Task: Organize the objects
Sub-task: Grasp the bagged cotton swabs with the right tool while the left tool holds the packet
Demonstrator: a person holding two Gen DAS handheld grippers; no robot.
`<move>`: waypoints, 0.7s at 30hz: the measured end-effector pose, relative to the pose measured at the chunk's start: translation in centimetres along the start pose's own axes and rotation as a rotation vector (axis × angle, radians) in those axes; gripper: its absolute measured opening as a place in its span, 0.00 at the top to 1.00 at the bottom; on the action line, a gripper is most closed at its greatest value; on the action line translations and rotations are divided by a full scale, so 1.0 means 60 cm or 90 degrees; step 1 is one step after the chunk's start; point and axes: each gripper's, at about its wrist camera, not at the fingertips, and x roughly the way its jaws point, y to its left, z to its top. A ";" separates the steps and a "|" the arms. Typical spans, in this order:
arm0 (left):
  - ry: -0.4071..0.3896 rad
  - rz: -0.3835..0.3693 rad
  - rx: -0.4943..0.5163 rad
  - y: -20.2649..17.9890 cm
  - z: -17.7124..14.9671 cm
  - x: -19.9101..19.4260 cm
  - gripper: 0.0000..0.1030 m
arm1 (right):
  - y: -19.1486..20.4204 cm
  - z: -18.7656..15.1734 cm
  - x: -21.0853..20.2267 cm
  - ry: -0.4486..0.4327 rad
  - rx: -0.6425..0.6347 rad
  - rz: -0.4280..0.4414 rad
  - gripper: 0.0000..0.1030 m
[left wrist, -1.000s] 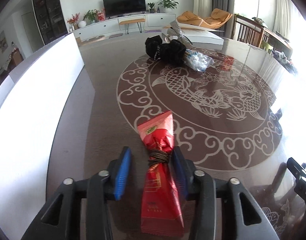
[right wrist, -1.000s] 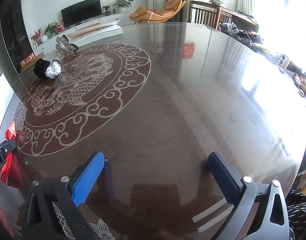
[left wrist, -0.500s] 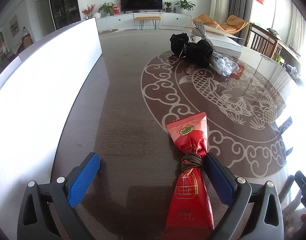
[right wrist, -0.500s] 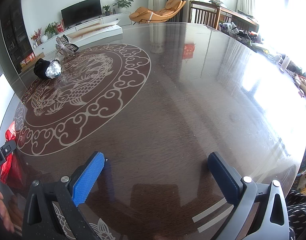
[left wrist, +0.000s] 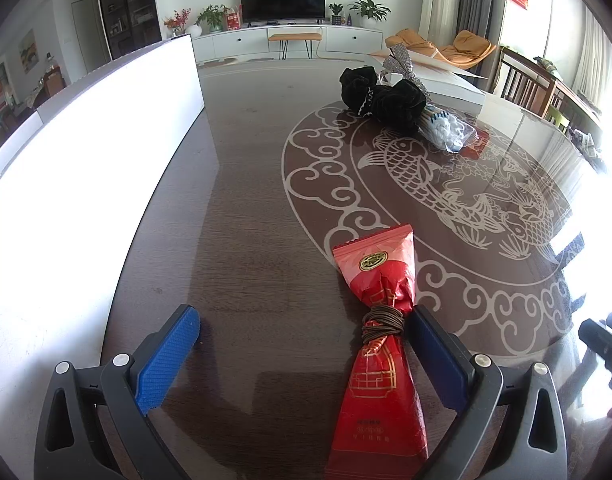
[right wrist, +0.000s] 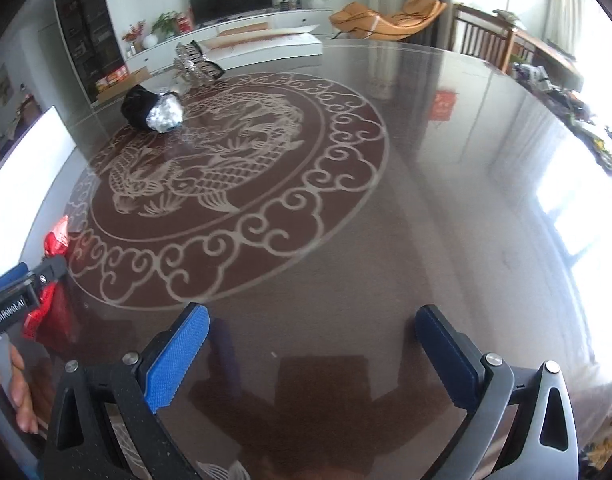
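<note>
A red foil packet (left wrist: 380,380), tied at its neck with brown cord (left wrist: 382,322), lies flat on the dark table (left wrist: 246,240). My left gripper (left wrist: 302,318) is open around it. The right pad (left wrist: 434,356) sits close beside the tied neck and the left pad (left wrist: 166,360) is far off. The packet (right wrist: 56,236) also shows at the left edge of the right wrist view. My right gripper (right wrist: 312,314) hangs over bare table; its jaws are closing slightly with nothing between them.
A black fabric bundle (left wrist: 382,96), a clear bag of white items (left wrist: 446,132) and a silver bow (left wrist: 402,60) lie at the far side of the fish-pattern inlay. A tall white panel (left wrist: 86,160) stands along the left. A hand (right wrist: 18,392) shows at the left edge.
My left jaws have opened wide from around the packet's tied neck, letting it go; it lies still. The right gripper has shifted and rolled, and its jaws have narrowed a little.
</note>
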 end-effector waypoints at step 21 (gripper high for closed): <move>0.001 -0.003 0.000 -0.001 0.001 0.002 0.00 | 0.228 0.279 0.163 0.045 -0.254 0.080 0.66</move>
